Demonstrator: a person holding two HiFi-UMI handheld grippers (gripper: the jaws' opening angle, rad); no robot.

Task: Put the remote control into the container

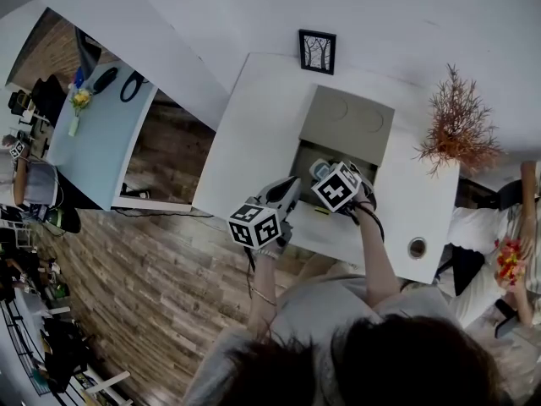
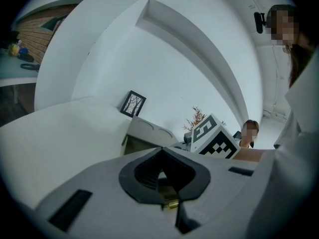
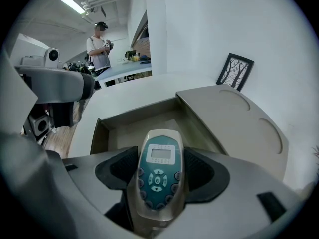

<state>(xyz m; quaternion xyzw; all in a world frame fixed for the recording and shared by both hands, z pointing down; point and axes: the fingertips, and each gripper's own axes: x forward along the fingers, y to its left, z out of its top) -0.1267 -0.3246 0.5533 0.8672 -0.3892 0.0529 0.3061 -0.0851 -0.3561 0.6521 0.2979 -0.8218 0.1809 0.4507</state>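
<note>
The right gripper jaws clamp a silver, teal-faced remote control over the open beige box container on the white table; the left gripper jaws are closed, empty.

White walls, wood floor, white table

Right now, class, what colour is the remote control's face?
Teal, silver-rimmed; the remote control shows best in the right gripper view.
</note>
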